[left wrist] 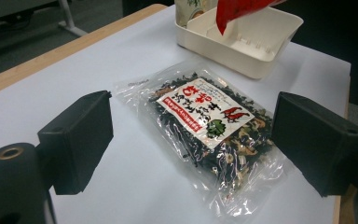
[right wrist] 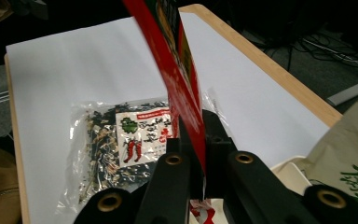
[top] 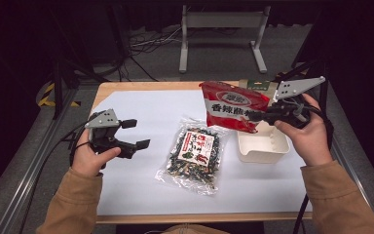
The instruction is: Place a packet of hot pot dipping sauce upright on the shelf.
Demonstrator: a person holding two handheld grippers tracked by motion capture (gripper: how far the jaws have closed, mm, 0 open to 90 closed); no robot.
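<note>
Red bag [top: 233,106]: pinched in the right gripper, lifted clear of the sheet, above the near-left corner of the tray; printed face toward the high camera, top edge uppermost. In the right gripper view it stands edge-on [right wrist: 177,70] between the two jaws.
Landmark: clear bag [top: 193,155], lying flat on the white sheet; all places below are given from it.
Left gripper [top: 134,134]: left of the clear bag, apart from it, held above the sheet in the person's left hand [top: 90,156]. Jaws spread wide, with nothing between them. In the left gripper view the clear bag [left wrist: 209,126] lies beyond the gap between the jaws.
Sheet [top: 141,105]: white, under the clear bag, covering most of the wooden table [top: 126,86].
Clear bag contents: dark dried pieces with pale bits; white label with red print, face up.
Right gripper [top: 255,116]: right of the clear bag and farther back, held in the person's right hand [top: 307,136]. Jaws pressed together on the red bag near its lower right edge.
Tray [top: 263,144]: white, open-topped, just right of the clear bag, resting on the sheet.
Green-print bag [right wrist: 354,154]: beige, standing at the back of the tray.
</note>
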